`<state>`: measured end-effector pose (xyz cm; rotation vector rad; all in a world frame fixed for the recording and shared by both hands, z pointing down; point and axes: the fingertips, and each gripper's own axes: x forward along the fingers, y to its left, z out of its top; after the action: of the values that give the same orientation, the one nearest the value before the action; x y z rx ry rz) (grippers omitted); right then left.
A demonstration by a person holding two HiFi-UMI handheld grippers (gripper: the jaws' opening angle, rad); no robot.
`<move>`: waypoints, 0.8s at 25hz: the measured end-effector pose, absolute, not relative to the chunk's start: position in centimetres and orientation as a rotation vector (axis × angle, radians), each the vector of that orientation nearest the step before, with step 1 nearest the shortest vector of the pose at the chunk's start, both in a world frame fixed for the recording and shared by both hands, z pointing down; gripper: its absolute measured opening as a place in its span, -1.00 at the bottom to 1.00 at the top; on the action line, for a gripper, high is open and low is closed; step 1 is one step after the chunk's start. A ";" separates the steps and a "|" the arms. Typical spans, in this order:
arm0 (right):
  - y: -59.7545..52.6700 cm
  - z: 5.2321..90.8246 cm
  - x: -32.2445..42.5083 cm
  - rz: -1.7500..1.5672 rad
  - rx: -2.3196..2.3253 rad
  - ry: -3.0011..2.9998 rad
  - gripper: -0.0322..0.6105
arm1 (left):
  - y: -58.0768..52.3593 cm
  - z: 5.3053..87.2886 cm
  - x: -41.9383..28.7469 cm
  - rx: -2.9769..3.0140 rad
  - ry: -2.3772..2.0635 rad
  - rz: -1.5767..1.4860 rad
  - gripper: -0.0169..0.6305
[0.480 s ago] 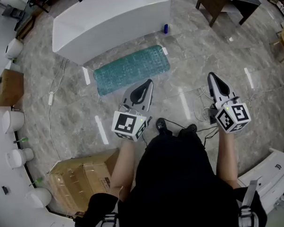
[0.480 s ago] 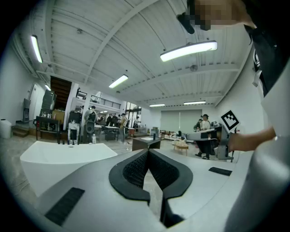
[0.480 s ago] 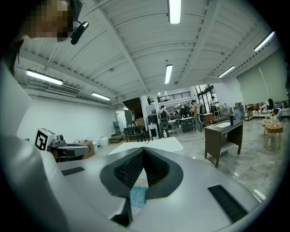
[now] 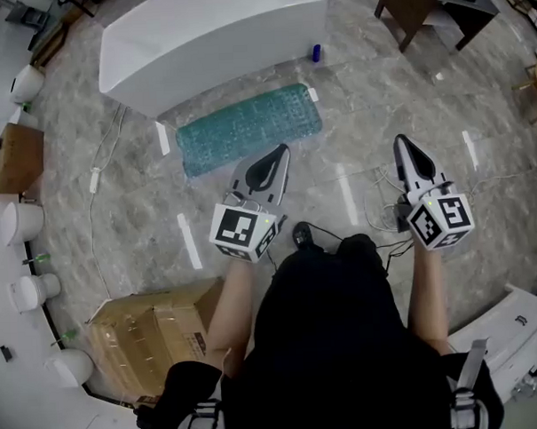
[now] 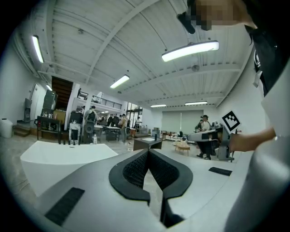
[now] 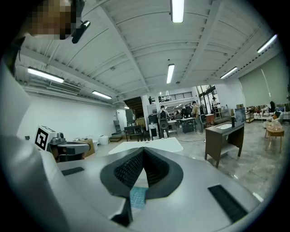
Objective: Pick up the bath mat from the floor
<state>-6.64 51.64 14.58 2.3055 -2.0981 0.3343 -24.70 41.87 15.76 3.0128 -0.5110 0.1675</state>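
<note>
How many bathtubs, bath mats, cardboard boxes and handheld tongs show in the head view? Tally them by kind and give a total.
Bathtub: 1
Bath mat: 1
Cardboard boxes: 2
Left tongs, right tongs: 2
Total: 6

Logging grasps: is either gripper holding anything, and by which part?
Nothing is held. Left gripper and right gripper are shut and empty; the bath mat lies flat on the floor ahead.
</note>
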 end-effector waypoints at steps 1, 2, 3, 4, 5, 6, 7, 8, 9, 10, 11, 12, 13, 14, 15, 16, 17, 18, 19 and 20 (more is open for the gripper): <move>51.3 14.6 -6.7 0.327 2.303 -2.101 -0.86 | 41.5 15.8 -24.8 3.011 -0.517 0.166 -0.91; 51.0 14.5 -6.8 0.316 2.295 -2.109 -0.86 | 41.1 15.7 -24.9 3.009 -0.523 0.164 -0.91; 50.7 14.4 -7.0 0.304 2.285 -2.123 -0.86 | 40.7 15.8 -24.9 3.007 -0.528 0.162 -0.91; 50.4 14.3 -7.1 0.296 2.279 -2.139 -0.86 | 40.4 15.8 -25.0 3.006 -0.531 0.162 -0.91; 50.0 14.2 -7.2 0.292 2.278 -2.153 -0.86 | 40.0 15.9 -25.0 3.004 -0.535 0.163 -0.91; 49.7 14.2 -7.3 0.290 2.280 -2.160 -0.86 | 39.6 16.0 -25.0 3.002 -0.539 0.166 -0.91; 49.3 14.2 -7.2 0.290 2.283 -2.161 -0.86 | 39.3 16.1 -24.9 2.999 -0.543 0.168 -0.91; 49.0 14.4 -7.1 0.296 2.285 -2.159 -0.86 | 38.9 16.3 -24.8 2.995 -0.548 0.169 -0.91; 48.7 14.6 -6.8 0.309 2.286 -2.159 -0.86 | 38.6 16.4 -24.6 2.989 -0.552 0.171 -0.91; 48.3 14.9 -6.5 0.326 2.283 -2.163 -0.86 | 38.4 16.6 -24.3 2.984 -0.555 0.175 -0.91; 47.9 15.2 -6.2 0.342 2.279 -2.169 -0.86 | 38.1 16.8 -24.0 2.980 -0.558 0.182 -0.91; 47.4 15.4 -5.7 0.356 2.273 -2.177 -0.86 | 37.8 17.0 -23.6 2.976 -0.561 0.190 -0.91; 46.8 15.6 -5.2 0.368 2.268 -2.186 -0.86 | 37.5 17.1 -23.1 2.972 -0.567 0.198 -0.91; 46.2 15.9 -4.6 0.380 2.262 -2.195 -0.86 | 37.1 17.4 -22.6 2.967 -0.574 0.207 -0.91; 45.5 16.2 -3.9 0.393 2.254 -2.205 -0.86 | 36.7 17.6 -22.1 2.961 -0.584 0.218 -0.91; 44.8 16.6 -3.2 0.407 2.243 -2.216 -0.86 | 36.2 17.9 -21.4 2.954 -0.596 0.231 -0.91; 44.1 17.1 -2.3 0.420 2.232 -2.227 -0.86 | 35.7 18.2 -20.7 2.947 -0.608 0.244 -0.91; 43.3 17.5 -1.4 0.429 2.220 -2.240 -0.86 | 35.1 18.5 -19.8 2.941 -0.622 0.257 -0.91; 42.4 17.8 -0.5 0.433 2.206 -2.254 -0.86 | 34.6 18.7 -18.8 2.936 -0.636 0.268 -0.91; 41.5 17.9 0.6 0.433 2.190 -2.271 -0.86 | 33.9 18.8 -17.7 2.934 -0.649 0.278 -0.91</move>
<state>0.56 41.48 17.92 2.1898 -2.2712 0.4331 -17.71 33.94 18.81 2.9338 -0.6493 0.2780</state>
